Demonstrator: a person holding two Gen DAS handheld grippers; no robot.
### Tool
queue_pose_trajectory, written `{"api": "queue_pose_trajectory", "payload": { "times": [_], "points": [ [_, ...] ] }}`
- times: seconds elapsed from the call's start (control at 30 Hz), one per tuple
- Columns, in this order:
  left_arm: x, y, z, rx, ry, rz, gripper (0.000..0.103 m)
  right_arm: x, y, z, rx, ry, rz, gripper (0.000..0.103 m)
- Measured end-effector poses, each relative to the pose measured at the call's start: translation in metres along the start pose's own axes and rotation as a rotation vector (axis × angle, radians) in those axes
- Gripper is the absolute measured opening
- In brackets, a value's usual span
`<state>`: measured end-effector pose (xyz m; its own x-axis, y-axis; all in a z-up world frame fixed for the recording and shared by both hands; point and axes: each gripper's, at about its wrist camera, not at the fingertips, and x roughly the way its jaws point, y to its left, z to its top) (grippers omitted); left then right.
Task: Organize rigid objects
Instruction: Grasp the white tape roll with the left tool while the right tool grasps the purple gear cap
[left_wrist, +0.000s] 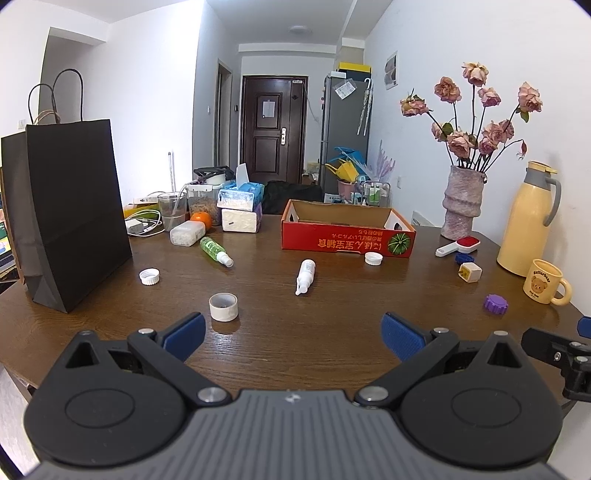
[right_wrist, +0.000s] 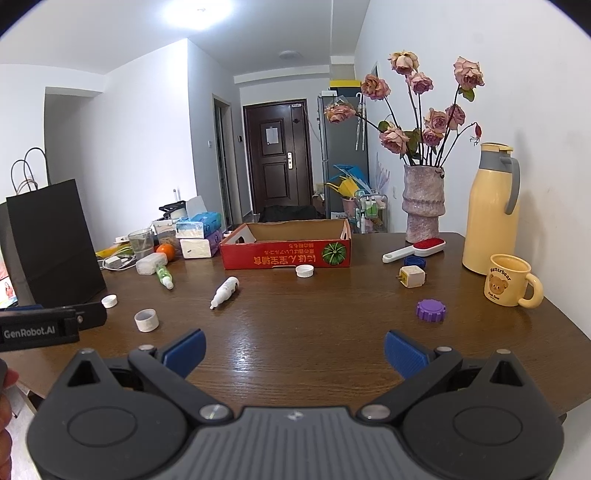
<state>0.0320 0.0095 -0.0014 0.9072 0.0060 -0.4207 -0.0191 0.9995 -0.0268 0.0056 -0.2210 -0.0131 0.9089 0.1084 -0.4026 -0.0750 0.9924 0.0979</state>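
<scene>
Scattered across the brown worktop are seen a white bottle, a green bottle, several caps and a purple lid near the red box, while both the left tongs and right tongs are held wide open and empty.

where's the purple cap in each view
Left wrist: purple cap at right, near the yellow mug.
Right wrist: purple cap right of centre, left of the mug.
Shared landmark: red cardboard box at the table's far side.
</scene>
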Motion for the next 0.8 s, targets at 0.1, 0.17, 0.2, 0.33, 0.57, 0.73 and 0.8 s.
{"api": "queue_pose_trajectory", "payload": {
  "times": [0.1,0.17,0.2,0.33,0.57,0.73,0.8],
  "points": [
    [0.009,0.000,0.002,0.000,0.007,-0.001,0.103,0.008,-0.001,0.002,0.002,0.009,-0.001,0.103],
    [0.014,-0.001,0.003,0.002,0.008,-0.004,0.103,0.012,-0.002,0.003,0.001,0.013,-0.004,0.103],
    [0.015,-0.001,0.003,0.003,0.009,-0.006,0.103,0.014,-0.002,0.004,0.001,0.015,-0.005,0.103],
    [0.025,-0.001,0.007,0.006,0.014,-0.006,0.103,0.024,-0.005,0.008,0.005,0.016,-0.013,0.103],
    [0.051,0.003,0.013,-0.004,0.042,-0.003,0.103,0.048,-0.009,0.015,0.013,0.042,-0.025,0.103],
    [0.071,0.007,0.017,-0.012,0.065,0.004,0.103,0.066,-0.014,0.019,0.023,0.059,-0.034,0.103],
    [0.079,0.009,0.018,-0.018,0.074,0.005,0.103,0.074,-0.017,0.021,0.028,0.066,-0.039,0.103]
  ]
}}
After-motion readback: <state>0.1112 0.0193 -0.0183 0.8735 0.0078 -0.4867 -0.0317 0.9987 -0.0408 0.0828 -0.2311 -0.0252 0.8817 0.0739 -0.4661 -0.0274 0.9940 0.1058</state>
